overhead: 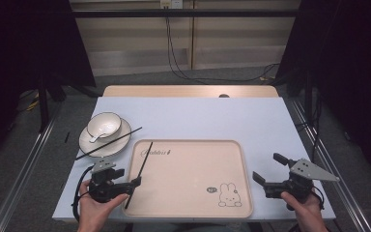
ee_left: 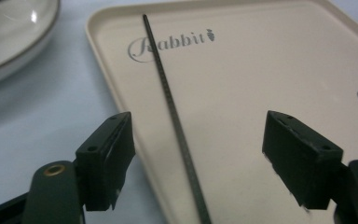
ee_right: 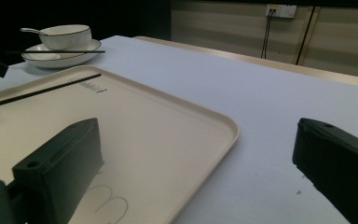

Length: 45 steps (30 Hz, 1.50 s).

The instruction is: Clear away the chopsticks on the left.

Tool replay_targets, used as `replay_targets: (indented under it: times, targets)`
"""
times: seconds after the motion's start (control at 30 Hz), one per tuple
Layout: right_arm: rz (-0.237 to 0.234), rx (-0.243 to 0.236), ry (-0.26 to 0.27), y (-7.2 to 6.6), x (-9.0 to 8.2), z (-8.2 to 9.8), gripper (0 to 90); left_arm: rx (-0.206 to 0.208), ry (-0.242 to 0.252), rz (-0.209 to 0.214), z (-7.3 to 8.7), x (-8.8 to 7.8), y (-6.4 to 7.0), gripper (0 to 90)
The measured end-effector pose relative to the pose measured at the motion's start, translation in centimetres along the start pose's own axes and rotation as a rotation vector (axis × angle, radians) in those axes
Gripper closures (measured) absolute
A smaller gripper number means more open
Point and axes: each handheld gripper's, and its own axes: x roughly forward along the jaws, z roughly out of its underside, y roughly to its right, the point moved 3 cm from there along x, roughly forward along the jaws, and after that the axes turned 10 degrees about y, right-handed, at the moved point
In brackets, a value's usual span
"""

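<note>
One chopstick point(ee_left: 175, 116) lies on the tray's point(overhead: 232, 193) left part, its near end over the rim — free between the spread left gripper point(ee_left: 198, 154), so a nudge could roll it off. Second chopstick point(overhead: 107, 144) rests across the plate point(overhead: 88, 143) holding bowl point(overhead: 104, 124) and spoon point(overhead: 95, 137) — nothing in the way. Right gripper point(overhead: 269, 170) hovers spread, empty, right of the tray.

Left claw point(overhead: 128, 178) gapes (pads touching nothing); right claw point(overhead: 266, 167) stands wide.
</note>
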Motion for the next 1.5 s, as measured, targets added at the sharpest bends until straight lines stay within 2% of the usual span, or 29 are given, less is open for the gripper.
replay_targets:
  times: [0.17,0.2,0.3,0.37,0.4,0.53,0.6,0.73,0.8,0.87,0.97,1.03,1.1,1.17,1.23,1.43,1.5]
  targets:
    - [-0.004,0.002,0.0,0.0,0.0,0.0,1.1,0.034,0.04,0.026,-0.4,-1.2,-0.5,14.4]
    - [-0.005,0.009,-0.003,0.0,0.0,0.0,1.1,0.031,0.044,0.045,-0.5,-1.4,-0.6,12.2]
    - [-0.004,0.009,-0.003,0.0,0.0,0.0,1.1,0.039,0.064,0.034,-0.7,-1.8,-1.1,5.5]
    - [-0.002,0.004,0.0,0.0,0.0,0.0,1.1,0.063,0.1,0.046,-0.8,-2.4,-1.6,5.7]
    - [-0.002,0.004,0.0,0.0,0.0,0.0,1.1,0.089,0.113,0.058,-1.0,-2.8,-2.1,5.7]
    - [0.0,0.006,-0.002,0.0,0.0,0.0,1.1,0.1,0.125,0.082,-1.3,-3.5,-2.9,4.5]
    - [0.001,0.007,-0.002,0.0,0.1,0.0,1.1,0.127,0.118,0.093,-1.4,-3.9,-3.6,3.7]
    - [0.001,0.007,-0.002,0.0,0.1,0.0,1.1,0.136,0.134,0.103,-1.6,-4.5,-5.4,3.7]
    - [0.003,0.008,-0.002,0.0,0.1,0.0,1.1,0.133,0.134,0.106,-1.7,-4.6,-5.8,3.7]
    - [0.005,0.01,-0.001,0.0,0.1,0.0,1.1,0.149,0.134,0.082,-2.0,-4.7,-6.8,3.8]
    - [0.008,0.011,0.0,0.0,0.1,0.0,1.1,0.153,0.126,0.089,-2.2,-4.6,-7.6,3.7]
    - [0.008,0.01,-0.001,0.1,0.1,0.0,1.1,0.149,0.127,0.073,-2.6,-4.6,-8.7,2.3]
    - [0.008,0.01,0.0,0.0,0.1,0.0,1.1,0.155,0.129,0.075,-2.7,-4.7,-9.0,2.2]
    - [0.008,0.01,-0.001,0.0,0.1,0.0,1.1,0.194,0.121,0.08,-3.0,-4.8,-9.5,2.2]
    - [0.008,0.009,-0.003,0.1,0.1,0.0,1.1,0.214,0.117,0.078,-3.4,-4.8,-10.4,2.6]
    - [0.009,0.009,-0.004,0.0,0.1,0.1,1.1,0.232,0.09,0.083,-3.6,-4.1,-11.8,5.6]
    - [0.013,0.008,-0.002,0.1,0.1,0.1,1.1,0.224,0.085,0.083,-3.7,-3.7,-12.1,6.6]
